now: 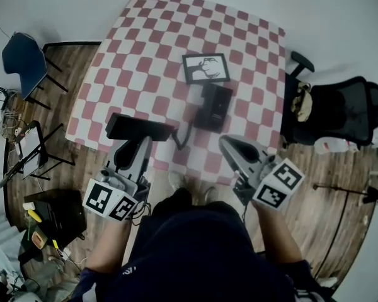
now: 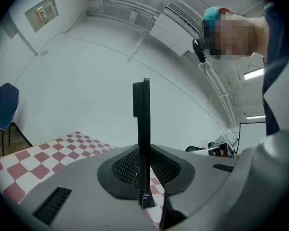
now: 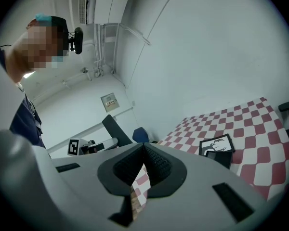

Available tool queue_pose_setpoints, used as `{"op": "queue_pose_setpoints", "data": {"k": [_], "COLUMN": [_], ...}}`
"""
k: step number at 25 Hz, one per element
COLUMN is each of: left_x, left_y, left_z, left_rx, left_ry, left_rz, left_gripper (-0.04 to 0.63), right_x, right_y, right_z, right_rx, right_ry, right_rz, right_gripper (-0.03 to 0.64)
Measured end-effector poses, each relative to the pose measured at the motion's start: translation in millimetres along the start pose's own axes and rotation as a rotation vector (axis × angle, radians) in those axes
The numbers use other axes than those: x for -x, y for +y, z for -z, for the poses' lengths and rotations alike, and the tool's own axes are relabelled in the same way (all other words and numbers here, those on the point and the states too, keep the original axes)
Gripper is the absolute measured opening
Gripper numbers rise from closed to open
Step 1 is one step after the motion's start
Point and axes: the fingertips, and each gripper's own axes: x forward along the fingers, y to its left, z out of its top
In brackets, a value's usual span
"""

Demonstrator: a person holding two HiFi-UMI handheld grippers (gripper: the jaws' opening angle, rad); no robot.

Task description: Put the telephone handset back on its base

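Note:
The black telephone handset [image 1: 138,128] lies crosswise in my left gripper [image 1: 138,142], whose jaws are shut on it, over the near left edge of the table [image 1: 145,55]. In the left gripper view the handset [image 2: 141,109] stands edge-on between the pads of that gripper [image 2: 143,150]. A dark cord [image 1: 179,140] runs from it to the black base [image 1: 212,106], which sits mid-table in front of a framed deer picture [image 1: 205,68]. My right gripper [image 1: 227,142] is shut and holds nothing, near the table's front edge to the right of the base. The right gripper view shows its tips [image 3: 143,148] meeting, with the base [image 3: 220,158] ahead on the right.
The table wears a red and white checked cloth. A blue chair [image 1: 24,55] stands at the left. On the right is a black office chair [image 1: 340,109]. Boxes and tools [image 1: 41,216] clutter the wooden floor at the near left.

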Motion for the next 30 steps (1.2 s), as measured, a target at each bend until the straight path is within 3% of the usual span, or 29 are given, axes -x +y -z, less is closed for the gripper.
{"op": "queue_pose_setpoints", "data": {"k": [17,25,30], "left_x": [-23,-49,-74], "left_y": [14,2,-9], "left_z": [8,35,61], "left_rx": [-0.012,-0.022,-0.024], "left_ry": [0.074,0.195,0.319], "left_rz": [0.157,0.262,0.360], "left_gripper": [0.089,0.089,0.089], "right_x": [-16,-14,-9], "right_y": [-15,-42,-70], "right_z": [-4,0,3], "right_rx": [-0.011,-0.045,-0.081], "right_ry": [0.007,0.016,0.025], "right_rz": [0.066,0.045,0.036], "right_gripper": [0.017,0.017,0.017]}}
